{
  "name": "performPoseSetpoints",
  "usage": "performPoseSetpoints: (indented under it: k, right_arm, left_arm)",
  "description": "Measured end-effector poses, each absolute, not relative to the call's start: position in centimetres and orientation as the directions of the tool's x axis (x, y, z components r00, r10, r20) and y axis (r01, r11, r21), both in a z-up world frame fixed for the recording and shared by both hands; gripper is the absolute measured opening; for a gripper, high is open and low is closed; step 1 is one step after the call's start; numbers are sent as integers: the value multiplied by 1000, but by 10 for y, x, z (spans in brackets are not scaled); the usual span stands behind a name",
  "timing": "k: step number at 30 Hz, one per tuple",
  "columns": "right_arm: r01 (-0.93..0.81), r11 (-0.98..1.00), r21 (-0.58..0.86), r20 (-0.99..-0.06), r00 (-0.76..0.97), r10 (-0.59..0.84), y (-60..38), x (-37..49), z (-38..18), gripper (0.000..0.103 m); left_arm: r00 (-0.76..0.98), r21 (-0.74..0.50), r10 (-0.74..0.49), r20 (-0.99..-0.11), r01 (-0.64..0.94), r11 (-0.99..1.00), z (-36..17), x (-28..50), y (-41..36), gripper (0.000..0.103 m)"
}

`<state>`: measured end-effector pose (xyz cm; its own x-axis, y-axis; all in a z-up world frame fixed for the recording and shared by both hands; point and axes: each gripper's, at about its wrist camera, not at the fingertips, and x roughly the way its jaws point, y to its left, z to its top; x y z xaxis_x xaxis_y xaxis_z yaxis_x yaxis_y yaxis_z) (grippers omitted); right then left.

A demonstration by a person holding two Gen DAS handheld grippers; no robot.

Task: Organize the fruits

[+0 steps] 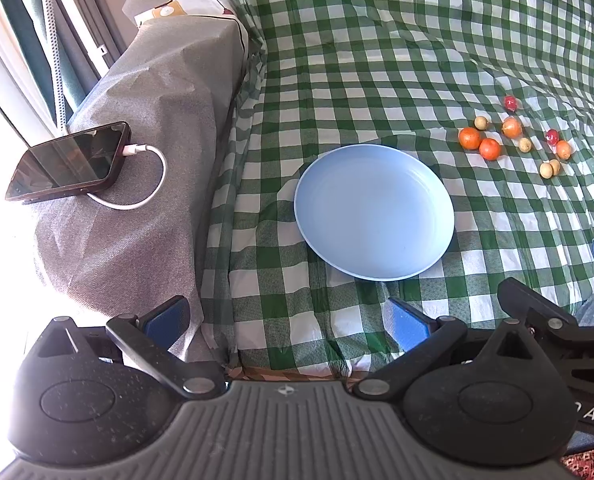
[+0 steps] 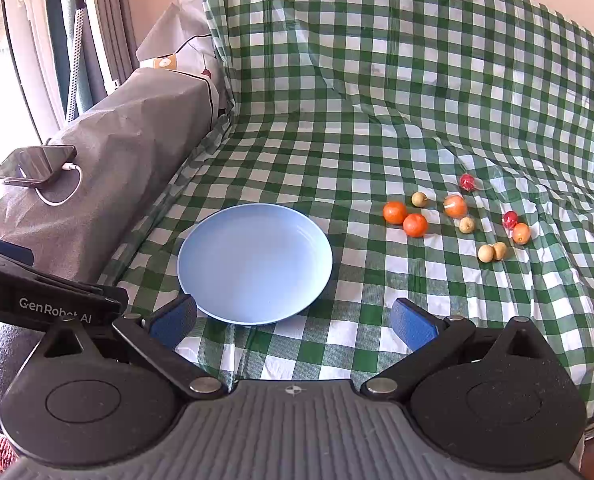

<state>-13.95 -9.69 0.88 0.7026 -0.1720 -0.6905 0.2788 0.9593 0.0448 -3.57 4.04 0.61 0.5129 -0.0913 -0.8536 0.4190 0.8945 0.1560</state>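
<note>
Right wrist, checked cloth [image 2: 377,92], grey armrest [image 2: 137,140]

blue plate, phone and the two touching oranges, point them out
blue plate [image 2: 254,264], right wrist view, bare centre
phone [image 1: 67,162], left wrist view, middle of dark screen
two touching oranges [image 2: 395,212], right wrist view, face of the left one

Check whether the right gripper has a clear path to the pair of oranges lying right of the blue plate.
Probably yes. The right gripper is open and holds nothing, and only bare checked cloth lies between it and the two oranges, which lie beside the plate, not behind it.
</note>
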Motion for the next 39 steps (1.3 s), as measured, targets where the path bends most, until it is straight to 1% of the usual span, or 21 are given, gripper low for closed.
performPoseSetpoints:
  k: [10,13,15,17,19,20,25,28,32,36,39]
  right_arm:
    - [280,958,52,-691,703,-168,-93,-140,5,103]
    - [282,956,80,-684,713,-153,-94,-141,6,103]
    - [285,950,126,-668,733,-131,-98,-143,8,103]
    - [299,944,136,-664,735,-137,-104,-144,5,103]
    - [333,936,113,-668,723,-177,-111,-146,1,103]
    - [347,929,127,-664,726,-180,-116,-146,-1,103]
    - [468,876,120,-636,713,-293,-149,-151,-17,103]
    - [531,838,124,-598,714,-364,-177,-158,-25,103]
    - [615,779,120,-622,659,-424,-217,-161,-40,103]
    - [661,737,140,-644,627,-439,-260,-154,-60,103]
    - [684,718,128,-666,596,-449,-289,-139,-78,102]
  left_arm:
    - [517,159,-90,-851,419,894,8,-36,42,103]
    - [512,158,-89,-854,420,894,9,-36,41,103]
    - [505,155,-92,-858,425,892,9,-35,37,103]
    - [501,156,-92,-860,432,888,9,-33,30,103]
    - [500,164,-93,-861,446,880,9,-32,20,103]
    - [499,167,-93,-861,452,876,9,-31,15,103]
    - [492,172,-114,-863,498,850,10,-21,-23,103]
    - [467,155,-136,-874,532,833,8,-11,-52,103]
    - [453,145,-159,-877,567,811,-1,9,-97,103]
    - [456,153,-192,-869,617,772,-19,41,-147,103]
    - [459,170,-206,-864,652,739,-42,70,-183,103]
